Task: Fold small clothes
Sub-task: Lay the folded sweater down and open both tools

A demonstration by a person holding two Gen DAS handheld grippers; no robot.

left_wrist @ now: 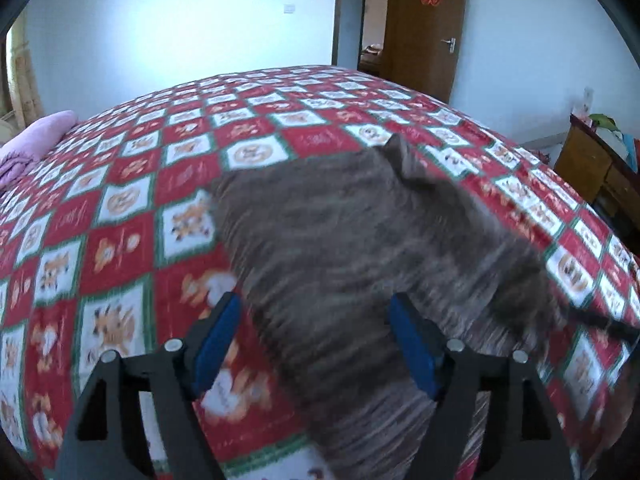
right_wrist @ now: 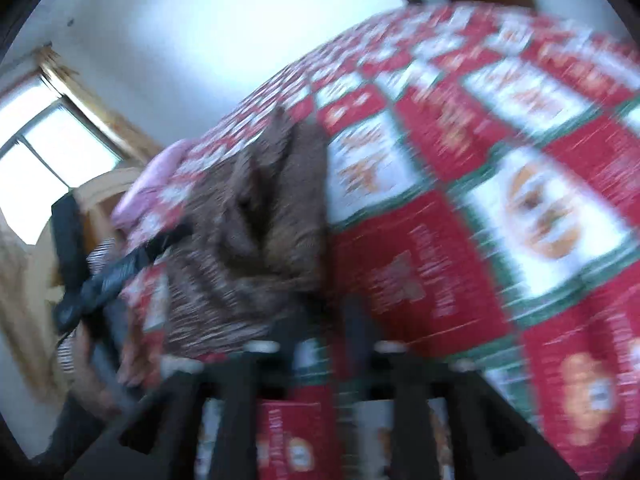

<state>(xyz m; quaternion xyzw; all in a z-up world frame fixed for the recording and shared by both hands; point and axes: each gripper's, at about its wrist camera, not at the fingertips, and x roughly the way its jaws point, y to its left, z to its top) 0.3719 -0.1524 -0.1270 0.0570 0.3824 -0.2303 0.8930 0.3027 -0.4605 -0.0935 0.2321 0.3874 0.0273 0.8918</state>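
A bed, covered by a red, white and green patterned spread, fills both views, and a pink pillow is seen at its far left corner. The grey-brown striped garment is laid on the spread in a roughly flat heap, with one corner poked up at its far edge.

In the left wrist view the left gripper is held over the garment's near edge; its blue-padded fingers are spread wide, with cloth lying below and between them but not pinched.

In the right wrist view, which is badly blurred, the right gripper is seen just beside the garment's bunched end, over bare spread; its fingers are parted and nothing is clamped.

The step is judged to be a re-grasp for the next fold. It is best done if two matching corners or edge points are chosen, only the intended layers are pinched, and the raised corner is flattened before the cloth is carried over, so the edges are aligned.
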